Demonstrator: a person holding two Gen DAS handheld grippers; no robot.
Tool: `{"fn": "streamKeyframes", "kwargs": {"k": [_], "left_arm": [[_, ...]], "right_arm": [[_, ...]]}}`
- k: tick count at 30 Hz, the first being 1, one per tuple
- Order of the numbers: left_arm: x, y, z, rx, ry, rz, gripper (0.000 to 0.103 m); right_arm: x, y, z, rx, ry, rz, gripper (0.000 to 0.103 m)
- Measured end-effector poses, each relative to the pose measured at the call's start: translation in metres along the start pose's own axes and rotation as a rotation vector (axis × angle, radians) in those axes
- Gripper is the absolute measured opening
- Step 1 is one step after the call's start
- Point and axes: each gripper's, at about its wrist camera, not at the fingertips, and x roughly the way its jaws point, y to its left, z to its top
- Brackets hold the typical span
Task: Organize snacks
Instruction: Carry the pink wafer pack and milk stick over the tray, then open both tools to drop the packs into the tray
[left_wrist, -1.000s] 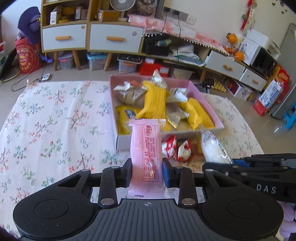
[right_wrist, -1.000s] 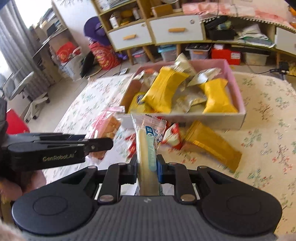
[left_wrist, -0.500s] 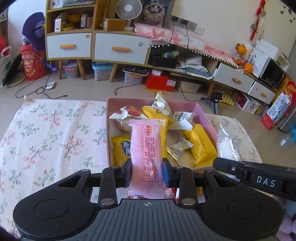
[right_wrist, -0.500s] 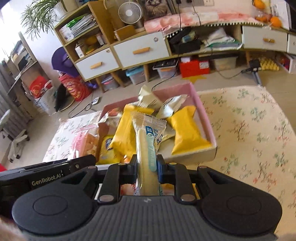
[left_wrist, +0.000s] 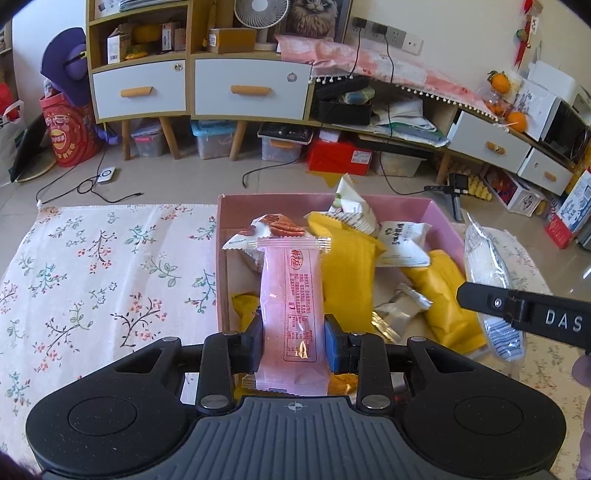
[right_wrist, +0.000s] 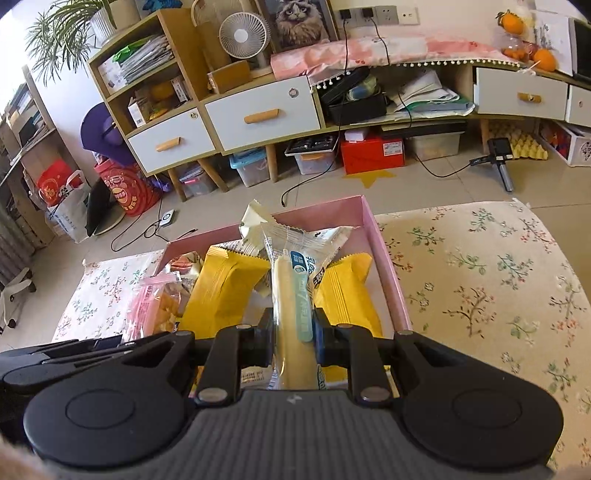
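A flowered cloth (left_wrist: 92, 280) covers the flat top under both grippers. On it sits a pink box (left_wrist: 437, 218), just ahead of and below both pairs of jaws. The box is full of snack packs: yellow packs (left_wrist: 439, 291) lie past the jaws, and white packs (left_wrist: 400, 242) lie farther out near the back wall.

The left gripper (left_wrist: 294, 345) has its jaws clamped on a pink pack (left_wrist: 291, 295). The pack stands upright between the pads. Its top sticks up well past the fingertips and its bottom end hangs behind them.

The right gripper (right_wrist: 294, 341) has its jaws squeezed on a clear pack (right_wrist: 293, 295) with a pale stick inside. That pack also stands up between the pads, over the box, with its crimped top far past the tips.
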Motion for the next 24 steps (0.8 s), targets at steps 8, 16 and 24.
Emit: {"fn": "streamKeyframes", "kwargs": {"k": [8, 16, 24], "left_arm": [[0.016, 0.000, 0.002, 0.030, -0.020, -0.012, 0.030], [0.020, -0.001, 0.002, 0.060, -0.036, -0.044, 0.034], [0.010, 0.000, 0.001, 0.073, -0.040, -0.063, 0.073]], "right_arm": [[0.012, 0.003, 0.008, 0.011, -0.011, -0.001, 0.018], [0.011, 0.014, 0.013, -0.037, -0.031, -0.017, 0.021], [-0.001, 0.009, 0.013, -0.024, -0.036, -0.021, 0.056]]}}
